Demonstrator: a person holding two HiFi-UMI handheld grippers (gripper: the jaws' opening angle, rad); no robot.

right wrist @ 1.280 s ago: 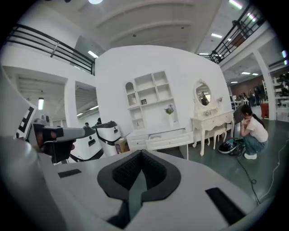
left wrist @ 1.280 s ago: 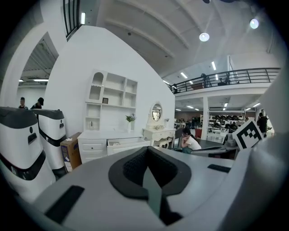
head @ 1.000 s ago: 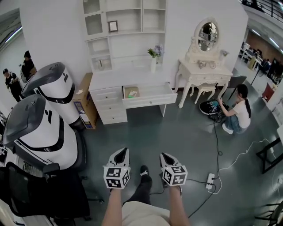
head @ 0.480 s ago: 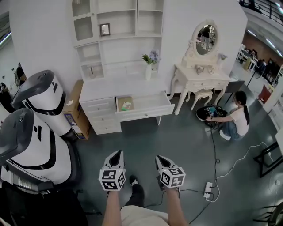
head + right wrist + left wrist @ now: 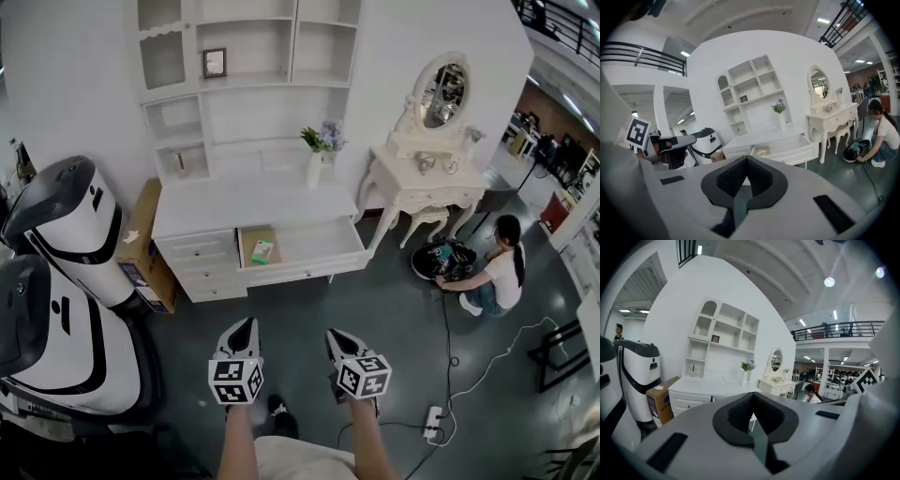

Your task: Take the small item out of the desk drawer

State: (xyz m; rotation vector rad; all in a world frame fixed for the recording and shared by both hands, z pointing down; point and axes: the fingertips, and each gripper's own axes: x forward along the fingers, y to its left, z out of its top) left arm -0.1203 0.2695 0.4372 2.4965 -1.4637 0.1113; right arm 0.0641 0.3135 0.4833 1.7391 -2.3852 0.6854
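A white desk (image 5: 246, 202) with a shelf unit stands against the far wall. Its wide drawer (image 5: 314, 246) is pulled out. Inside at the left lies a small green item (image 5: 262, 250) on a brown pad. Both grippers hover over the grey floor, well short of the desk, pointing towards it. My left gripper (image 5: 246, 325) is shut and holds nothing; its pads meet in the left gripper view (image 5: 751, 398). The right gripper (image 5: 333, 336) is also shut and empty (image 5: 746, 160). In the right gripper view the open drawer (image 5: 790, 146) shows beyond the jaws.
Two big white-and-black machines (image 5: 56, 234) and a cardboard box (image 5: 142, 246) stand left of the desk. A white dressing table with an oval mirror (image 5: 427, 169) stands to the right. A person (image 5: 497, 272) crouches there. A power strip (image 5: 432, 421) and cables lie on the floor.
Both grippers and the head view have moved forward towards the desk, which now looks nearer and more central. The jaws stay shut.
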